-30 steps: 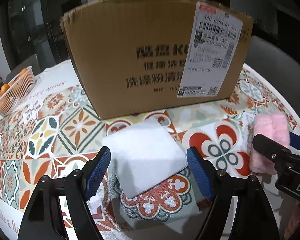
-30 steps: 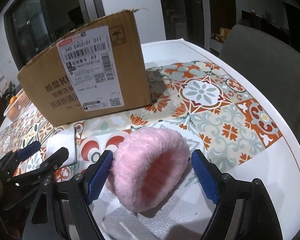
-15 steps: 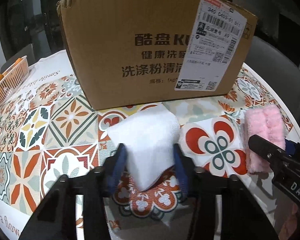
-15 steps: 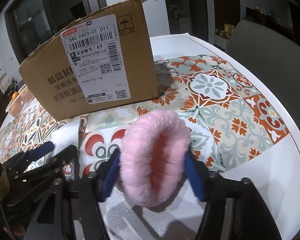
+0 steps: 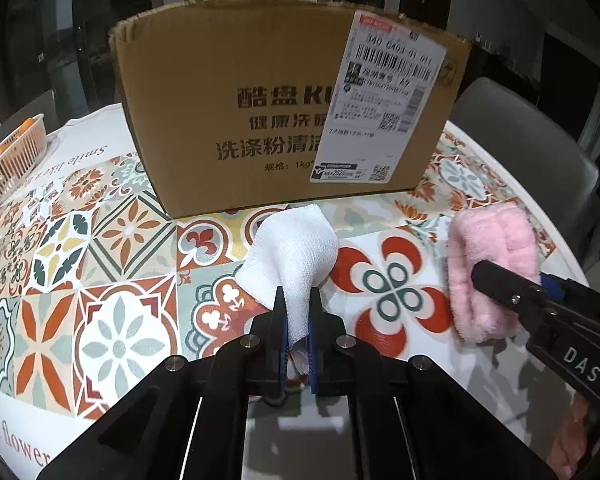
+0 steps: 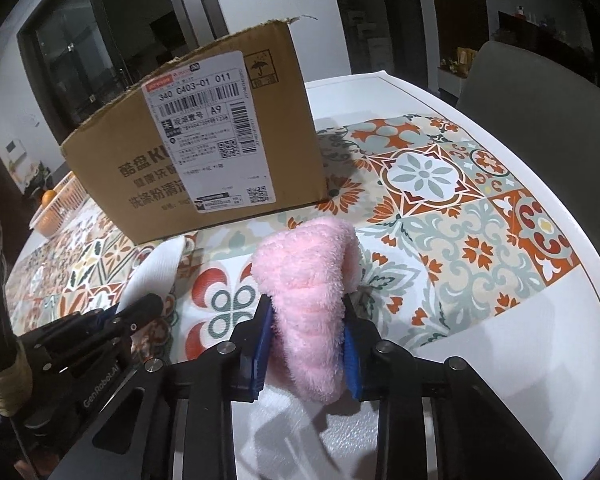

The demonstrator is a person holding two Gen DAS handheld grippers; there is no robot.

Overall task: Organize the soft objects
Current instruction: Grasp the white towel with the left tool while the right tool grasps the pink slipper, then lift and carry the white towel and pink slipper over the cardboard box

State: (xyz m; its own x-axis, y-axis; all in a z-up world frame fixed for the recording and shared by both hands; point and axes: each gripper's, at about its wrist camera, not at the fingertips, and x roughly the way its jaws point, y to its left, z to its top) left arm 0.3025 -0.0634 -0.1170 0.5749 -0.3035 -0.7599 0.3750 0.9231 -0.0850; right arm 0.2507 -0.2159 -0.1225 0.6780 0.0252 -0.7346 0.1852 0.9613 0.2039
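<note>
My left gripper (image 5: pixel 297 320) is shut on a white cloth (image 5: pixel 296 256), pinched into a fold and lifted off the patterned tablecloth. My right gripper (image 6: pixel 306 332) is shut on a fluffy pink cloth (image 6: pixel 312 280), squeezed between its blue pads and raised a little. In the left wrist view the pink cloth (image 5: pixel 488 264) sits at the right, held by the right gripper (image 5: pixel 512 292). In the right wrist view the white cloth (image 6: pixel 156 268) shows at the left, held by the left gripper (image 6: pixel 128 316). A tall cardboard box (image 5: pixel 284 108) stands just behind both cloths; its inside is hidden.
An orange basket with oranges (image 5: pixel 8 164) sits at the table's far left. A grey chair (image 6: pixel 540 100) stands beyond the right table edge (image 6: pixel 572 240). The box also shows in the right wrist view (image 6: pixel 204 148).
Both grippers closed from wide open onto their cloths. The white cloth went from lying flat to pinched and lifted; the pink cloth got squeezed narrow and raised.
</note>
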